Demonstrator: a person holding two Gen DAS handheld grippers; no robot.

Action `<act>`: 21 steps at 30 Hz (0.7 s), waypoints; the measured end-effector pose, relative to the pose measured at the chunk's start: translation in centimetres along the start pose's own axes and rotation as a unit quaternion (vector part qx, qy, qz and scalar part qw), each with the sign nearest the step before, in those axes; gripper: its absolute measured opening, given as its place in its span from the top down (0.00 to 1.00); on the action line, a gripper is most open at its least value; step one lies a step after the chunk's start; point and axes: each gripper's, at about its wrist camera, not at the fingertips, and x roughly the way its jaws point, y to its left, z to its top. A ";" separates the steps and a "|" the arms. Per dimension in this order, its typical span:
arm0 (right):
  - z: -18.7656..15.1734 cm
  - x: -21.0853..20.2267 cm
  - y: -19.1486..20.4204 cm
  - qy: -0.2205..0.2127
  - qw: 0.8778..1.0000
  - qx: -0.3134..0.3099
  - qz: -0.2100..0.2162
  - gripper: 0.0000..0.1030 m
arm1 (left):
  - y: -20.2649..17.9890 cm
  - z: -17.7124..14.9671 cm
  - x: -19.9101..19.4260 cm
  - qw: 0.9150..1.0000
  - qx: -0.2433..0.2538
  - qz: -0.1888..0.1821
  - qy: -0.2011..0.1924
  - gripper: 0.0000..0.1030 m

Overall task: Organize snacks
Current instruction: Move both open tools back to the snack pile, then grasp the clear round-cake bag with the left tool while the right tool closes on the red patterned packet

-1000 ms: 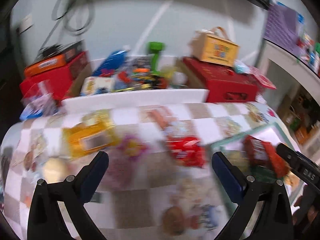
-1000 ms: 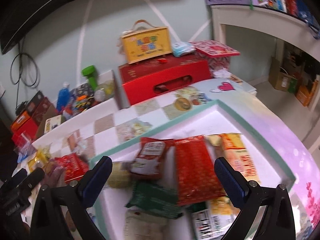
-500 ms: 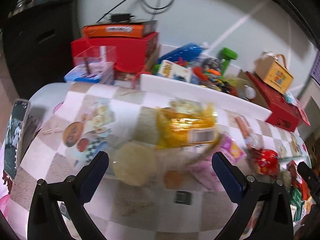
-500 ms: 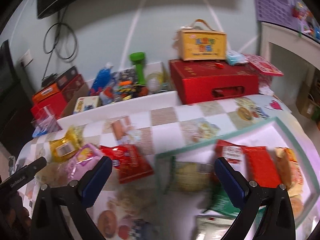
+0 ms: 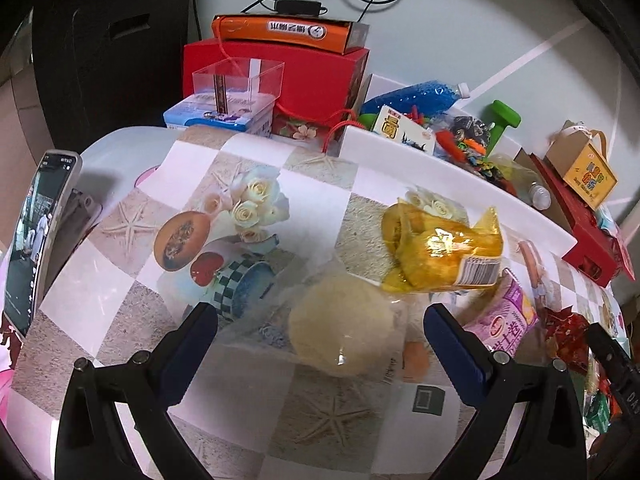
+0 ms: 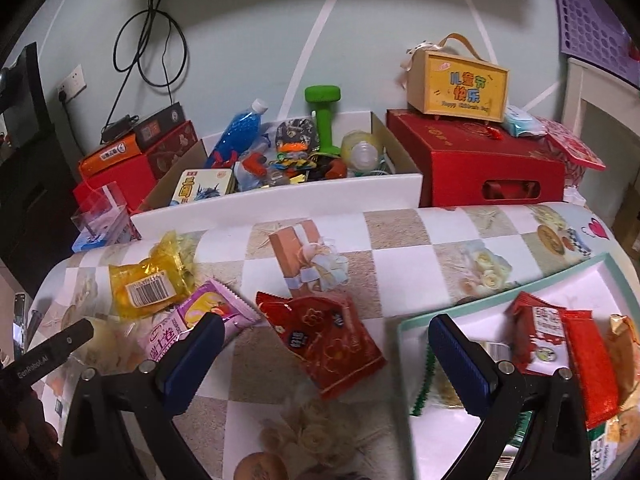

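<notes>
Loose snacks lie on the patterned tablecloth. My left gripper (image 5: 320,324) is open and empty, its jaws straddling a pale round pastry in a clear wrapper (image 5: 344,332). Beyond it lie a yellow cake packet (image 5: 440,256) and a pink packet (image 5: 504,320). My right gripper (image 6: 320,344) is open and empty above a red snack packet (image 6: 328,336). The yellow packet (image 6: 148,280) and pink packet (image 6: 200,320) lie to its left. A white tray with a green rim (image 6: 520,292) at the right holds several packets, among them a red one (image 6: 588,364).
A white box of toys and bottles (image 6: 280,200) stands behind the snacks, with red gift boxes (image 6: 480,168) and a yellow carton (image 6: 460,80) at the right. A phone (image 5: 32,240) stands at the left table edge. More red boxes (image 5: 280,72) are stacked at the back left.
My left gripper has swung left and down over the pale pastry. My right gripper has swung left from the tray to the red packet on the cloth. Both stayed open.
</notes>
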 end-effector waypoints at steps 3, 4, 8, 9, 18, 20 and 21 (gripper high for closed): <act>-0.3 0.6 0.6 0.007 1.000 -0.010 0.004 0.00 | 0.0 -0.1 0.3 1.000 0.003 0.004 0.004 0.01; -0.5 0.7 0.8 0.009 1.000 -0.012 0.005 0.00 | 0.0 -0.2 0.4 1.000 0.004 0.005 0.005 0.01; -1.0 1.6 1.5 0.018 0.999 -0.029 0.007 0.00 | 0.0 -0.2 0.9 1.000 0.005 0.005 0.009 0.01; -1.1 1.8 1.6 0.020 0.999 -0.031 0.006 0.00 | 0.0 -0.3 1.0 1.000 0.006 0.006 0.011 0.01; -1.5 2.8 1.5 0.019 0.999 -0.033 0.004 0.00 | -0.6 -0.5 1.7 1.000 0.017 0.007 0.017 0.01; -1.6 2.9 1.3 0.016 0.999 -0.031 -0.002 0.00 | -0.9 -0.5 1.9 1.000 0.024 0.006 0.020 0.01; -1.6 2.9 1.2 0.015 0.999 -0.029 -0.004 0.00 | -1.2 -0.6 1.9 0.999 0.029 0.004 0.020 0.01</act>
